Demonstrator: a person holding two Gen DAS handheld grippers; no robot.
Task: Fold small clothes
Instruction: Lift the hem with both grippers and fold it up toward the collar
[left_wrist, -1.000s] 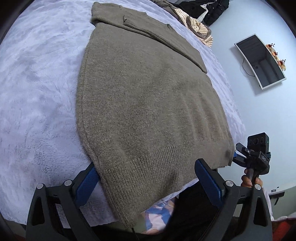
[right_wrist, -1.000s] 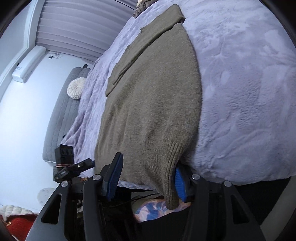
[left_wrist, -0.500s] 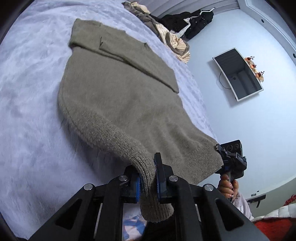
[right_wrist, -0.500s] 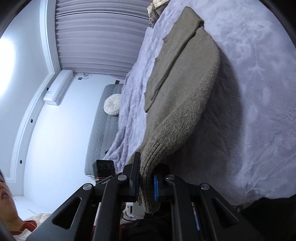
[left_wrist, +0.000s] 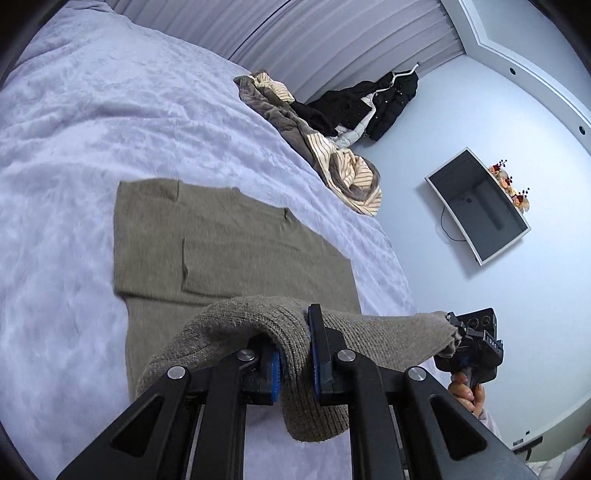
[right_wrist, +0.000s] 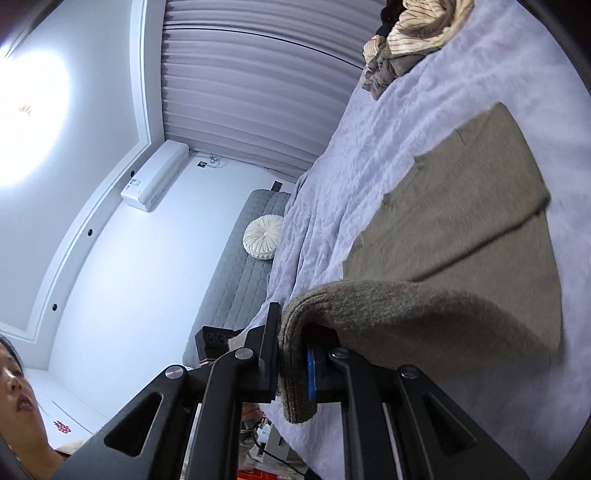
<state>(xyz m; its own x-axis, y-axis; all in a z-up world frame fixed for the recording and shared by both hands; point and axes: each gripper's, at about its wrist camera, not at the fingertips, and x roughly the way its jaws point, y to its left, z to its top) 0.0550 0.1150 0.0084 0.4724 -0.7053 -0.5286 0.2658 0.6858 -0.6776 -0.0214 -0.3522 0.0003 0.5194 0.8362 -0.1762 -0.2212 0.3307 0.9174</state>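
Hem: sweater (left_wrist: 229, 240) hem off the bed (left_wrist: 92, 129) edge, raised since earlier.
Jaws: left gripper (left_wrist: 295, 354), right gripper (right_wrist: 291, 354) clamp hem corners.
Room: bare bed beyond collar.

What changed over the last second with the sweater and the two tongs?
Both tongs, the left and the right, closed on the sweater's hem corners, lifted them and carried them toward the collar end. The folded-in sleeves and the clothes pile stayed put.
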